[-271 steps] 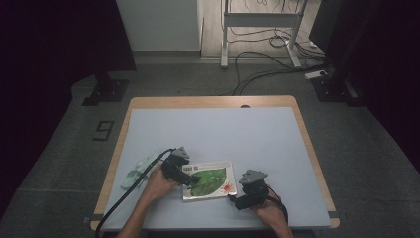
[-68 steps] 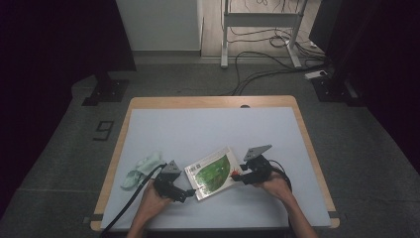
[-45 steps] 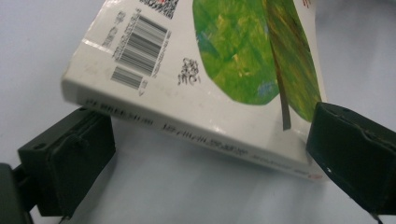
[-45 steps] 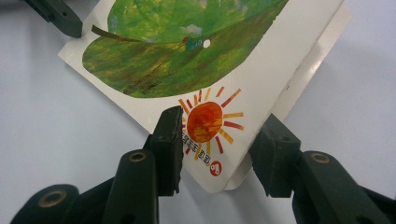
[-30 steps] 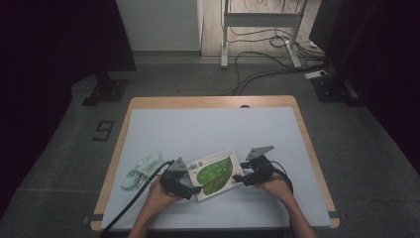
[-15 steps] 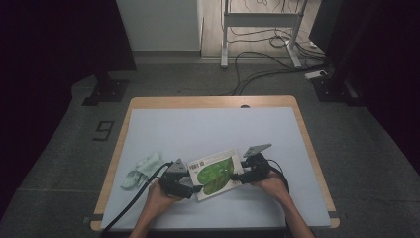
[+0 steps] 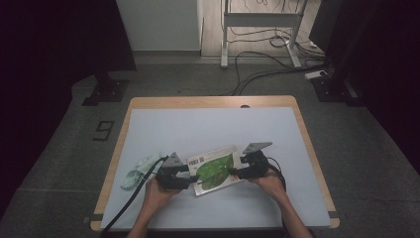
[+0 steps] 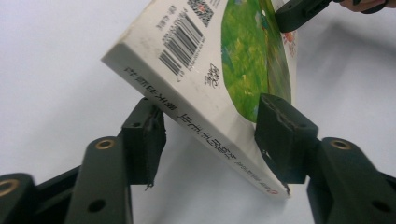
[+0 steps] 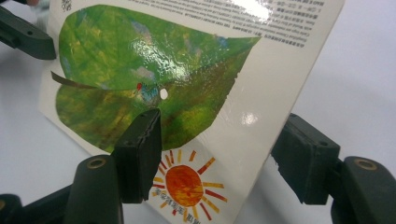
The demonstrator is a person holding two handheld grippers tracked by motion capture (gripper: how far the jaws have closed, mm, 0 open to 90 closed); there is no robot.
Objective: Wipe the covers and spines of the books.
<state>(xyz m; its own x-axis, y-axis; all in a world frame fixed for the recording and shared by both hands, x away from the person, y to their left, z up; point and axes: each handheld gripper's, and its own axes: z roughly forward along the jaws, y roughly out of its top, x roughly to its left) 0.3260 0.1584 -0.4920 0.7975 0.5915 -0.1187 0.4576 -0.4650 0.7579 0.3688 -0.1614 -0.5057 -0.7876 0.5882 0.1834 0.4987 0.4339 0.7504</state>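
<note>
A thin book (image 7: pixel 214 170) with a green leaf and a sun on its cover sits tilted between both grippers at the table's near middle. My left gripper (image 7: pixel 190 176) is at its left end. In the left gripper view the jaws (image 8: pixel 210 135) have just been closing and now pinch the spine corner of the book (image 8: pixel 210 60): one pad under the spine, one on the cover. My right gripper (image 7: pixel 236 172) holds the right end. Its jaws (image 9: pixel 224 144) have tightened slightly across the sun corner of the book (image 9: pixel 163 60).
A crumpled pale green cloth (image 7: pixel 141 168) lies left of my left hand. A black cable (image 7: pixel 126 203) trails from the left gripper over the near table edge. The grey-topped table has a wooden rim (image 7: pixel 113 163). Cables and stand legs are on the floor beyond.
The left gripper's jaws have narrowed onto the book's left end. Both hands and the book have stayed almost in place.
</note>
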